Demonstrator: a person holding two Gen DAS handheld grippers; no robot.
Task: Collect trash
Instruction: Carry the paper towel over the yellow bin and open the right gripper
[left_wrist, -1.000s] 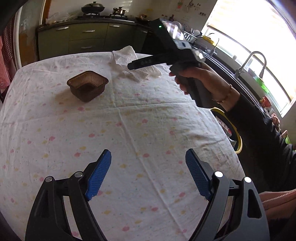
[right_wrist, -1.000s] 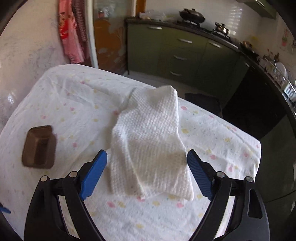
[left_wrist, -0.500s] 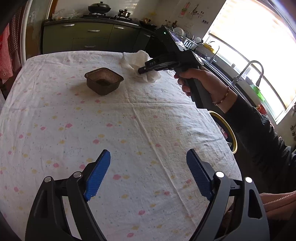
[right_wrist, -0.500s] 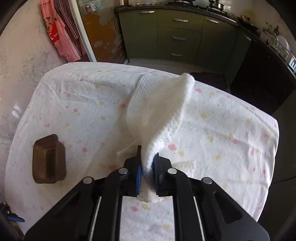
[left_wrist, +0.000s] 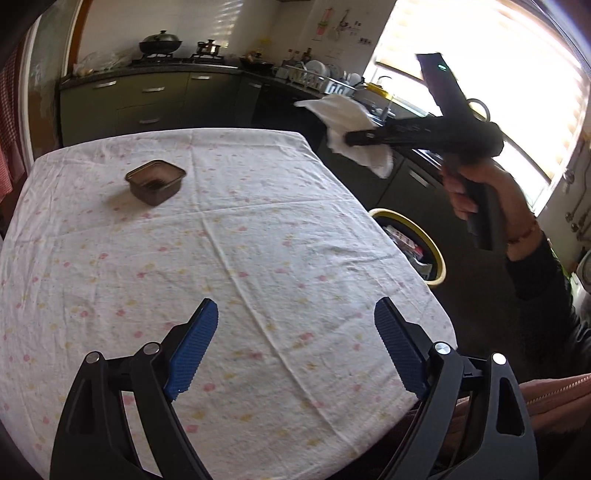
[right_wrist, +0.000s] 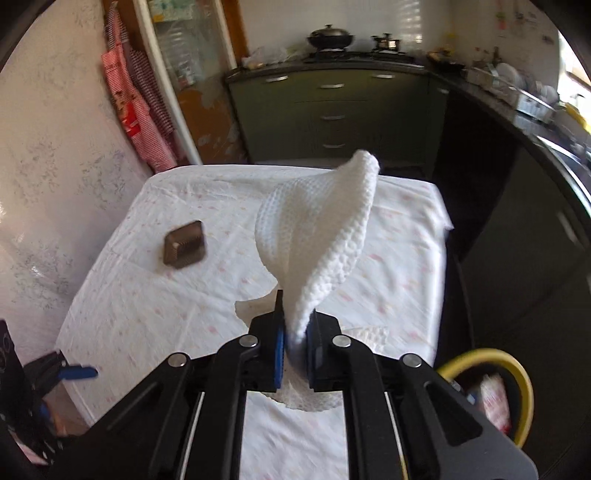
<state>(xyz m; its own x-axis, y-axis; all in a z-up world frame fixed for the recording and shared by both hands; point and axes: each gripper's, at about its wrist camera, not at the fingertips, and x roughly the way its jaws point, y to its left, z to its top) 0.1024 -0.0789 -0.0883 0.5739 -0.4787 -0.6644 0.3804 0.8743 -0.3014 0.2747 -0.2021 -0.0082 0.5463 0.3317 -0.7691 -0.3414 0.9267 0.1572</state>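
Observation:
My right gripper (right_wrist: 294, 345) is shut on a white paper towel (right_wrist: 325, 229) and holds it in the air, above the table. In the left wrist view the right gripper (left_wrist: 351, 138) holds the towel (left_wrist: 343, 110) past the table's right edge, above the bin. A brown plastic tray (left_wrist: 155, 181) sits on the far left of the table; it also shows in the right wrist view (right_wrist: 184, 249). My left gripper (left_wrist: 295, 350) is open and empty above the table's near part.
The table carries a white flowered cloth (left_wrist: 184, 277). A yellow-rimmed bin (left_wrist: 424, 240) with trash in it stands on the floor beside the table's right edge, also seen in the right wrist view (right_wrist: 517, 391). Green kitchen cabinets (left_wrist: 147, 99) stand behind.
My right gripper shut on the paper towel, lifted it off the table and carried it right, towards the bin side. My left gripper stayed open.

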